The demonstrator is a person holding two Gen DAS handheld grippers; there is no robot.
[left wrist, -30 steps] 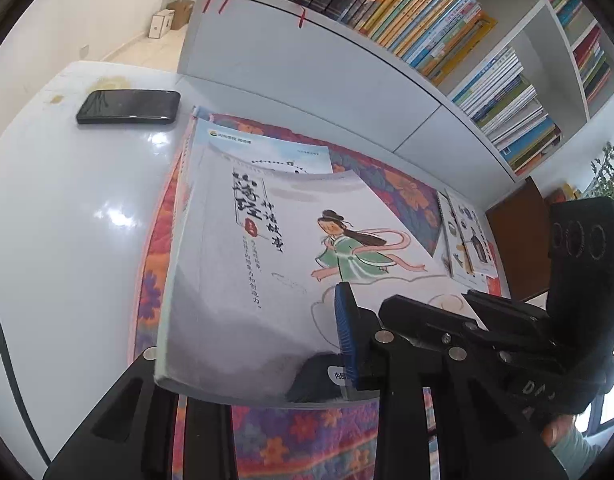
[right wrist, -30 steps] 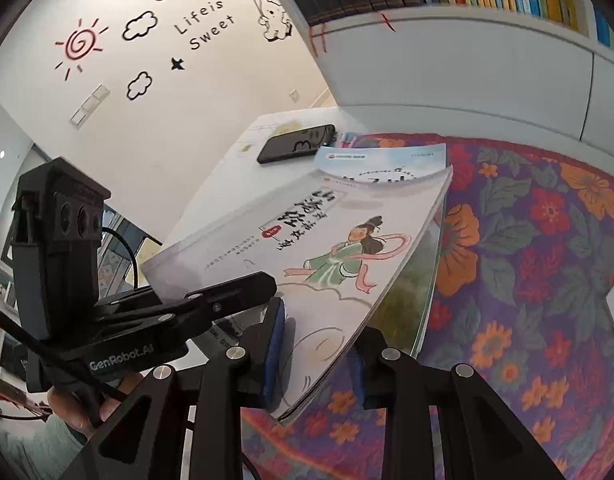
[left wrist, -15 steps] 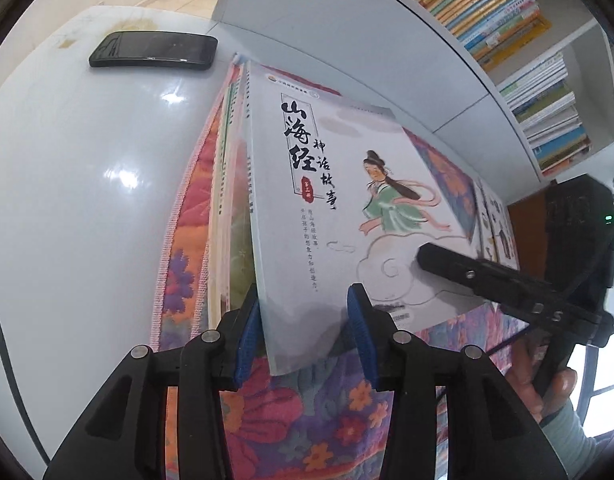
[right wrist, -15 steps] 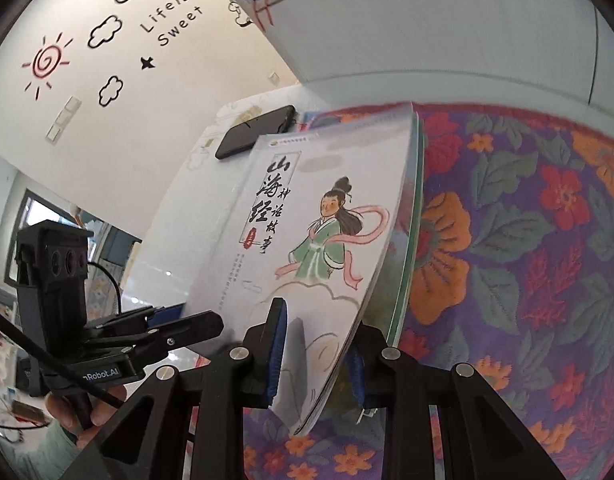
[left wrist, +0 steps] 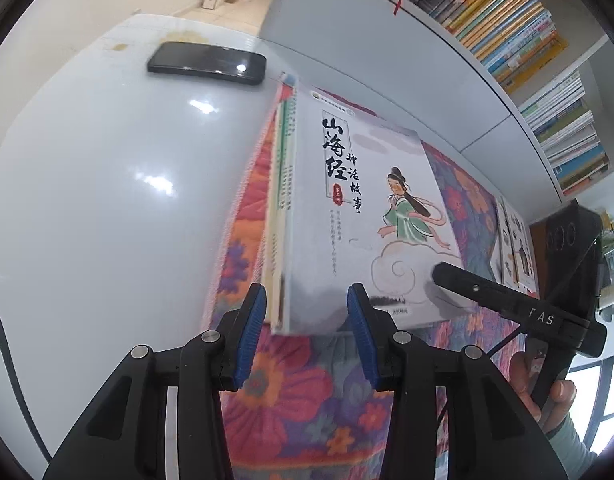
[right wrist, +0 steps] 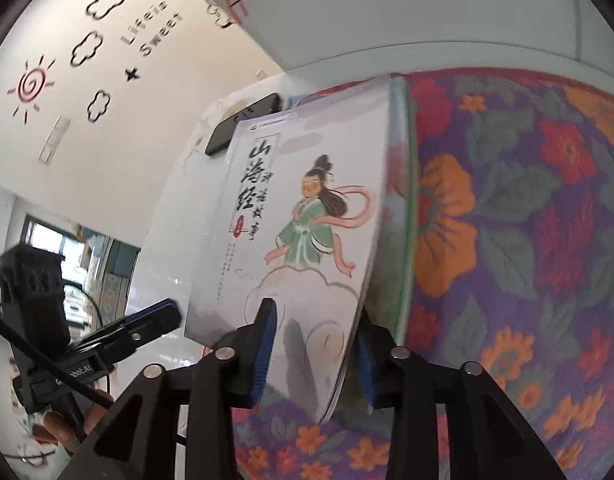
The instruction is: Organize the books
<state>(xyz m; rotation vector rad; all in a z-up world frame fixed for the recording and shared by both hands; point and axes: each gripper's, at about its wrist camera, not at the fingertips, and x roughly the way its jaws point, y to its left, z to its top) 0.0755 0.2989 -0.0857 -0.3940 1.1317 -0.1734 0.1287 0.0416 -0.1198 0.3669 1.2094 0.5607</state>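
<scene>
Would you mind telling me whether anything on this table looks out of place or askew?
A black phone lies on the white table beyond the book stack, unrelated to the books. The top book sits skewed on the stack.

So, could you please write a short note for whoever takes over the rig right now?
Left tool: open, its pads straddle the near left corner of the book stack without pressing it.
Right tool: jaws opening, the top book lies between them at its near right corner.
Top book sits on the stack on the floral cloth, near a phone on the table.
Done: top book laid on the stack.
Left: release, square the edges; more books lie further right.
</scene>
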